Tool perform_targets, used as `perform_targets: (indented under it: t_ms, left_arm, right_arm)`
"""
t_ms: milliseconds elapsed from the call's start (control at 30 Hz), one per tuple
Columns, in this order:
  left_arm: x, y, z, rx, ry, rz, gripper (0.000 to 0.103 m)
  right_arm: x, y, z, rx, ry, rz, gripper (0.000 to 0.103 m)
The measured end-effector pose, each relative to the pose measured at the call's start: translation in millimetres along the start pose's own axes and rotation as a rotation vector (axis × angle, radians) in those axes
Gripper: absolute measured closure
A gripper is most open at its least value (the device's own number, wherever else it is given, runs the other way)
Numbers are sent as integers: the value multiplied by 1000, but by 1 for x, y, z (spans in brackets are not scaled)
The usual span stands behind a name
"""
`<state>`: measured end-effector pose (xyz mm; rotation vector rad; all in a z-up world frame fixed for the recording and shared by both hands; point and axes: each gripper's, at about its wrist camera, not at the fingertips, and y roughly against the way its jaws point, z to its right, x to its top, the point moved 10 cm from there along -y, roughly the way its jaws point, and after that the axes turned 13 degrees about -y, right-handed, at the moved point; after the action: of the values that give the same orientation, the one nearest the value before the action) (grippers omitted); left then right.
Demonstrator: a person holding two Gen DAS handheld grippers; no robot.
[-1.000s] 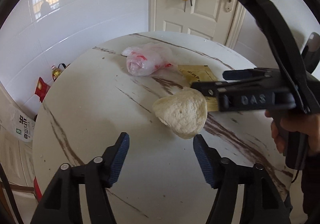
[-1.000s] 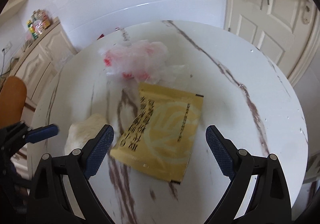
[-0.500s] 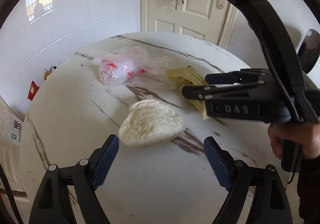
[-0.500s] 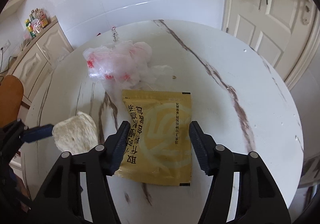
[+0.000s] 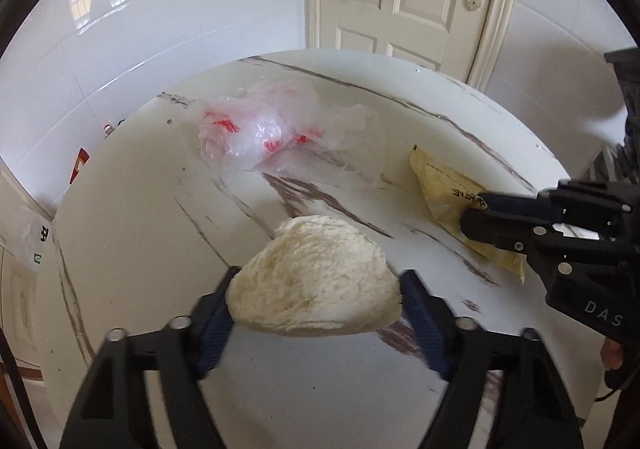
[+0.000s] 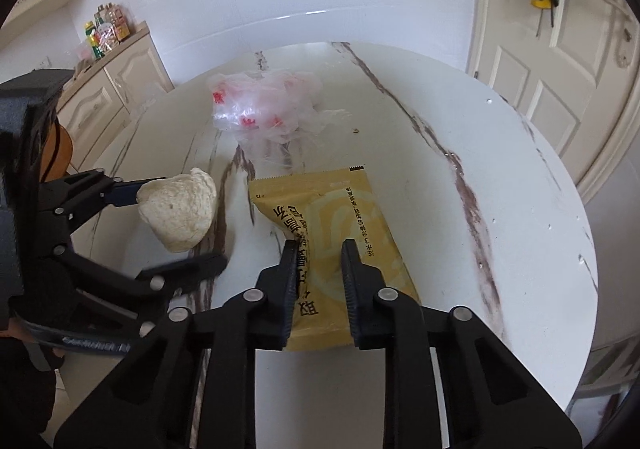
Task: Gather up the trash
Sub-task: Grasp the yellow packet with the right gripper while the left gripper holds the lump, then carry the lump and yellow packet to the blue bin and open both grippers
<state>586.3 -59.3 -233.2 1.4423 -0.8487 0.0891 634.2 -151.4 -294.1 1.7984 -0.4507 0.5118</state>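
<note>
Plastic bag (image 6: 264,109) beyond yellow packet (image 6: 340,241); cabinet (image 6: 108,93) left.

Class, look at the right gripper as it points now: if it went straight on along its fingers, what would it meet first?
The right gripper is already shut on the yellow packet. Straight on, it would probably press that packet onto the marble table; the crumpled plastic bag lies further along, though depth is hard to judge.

crumpled plastic bag (image 5: 260,133) mid-table, bare marble table (image 6: 500,153) right of it
</note>
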Motion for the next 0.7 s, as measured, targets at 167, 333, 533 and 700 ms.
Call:
perform_targets:
  t_ms: [167,333,533,700]
  left_arm:
    - [-3,4,0,-6,5,1,43]
    - [-3,25,8,-29,24,44,44]
    - [7,53,41,-86,1,105,44]
    - [16,70,73,-119,-37,133,44]
  right_arm:
    - [-10,6,-3,22,7,-2,98]
    - [-17,22,3,46,-23,15,98]
    - [-20,56,8,73,-45,67,98]
    - [-26,89,18,80,-58,114,98]
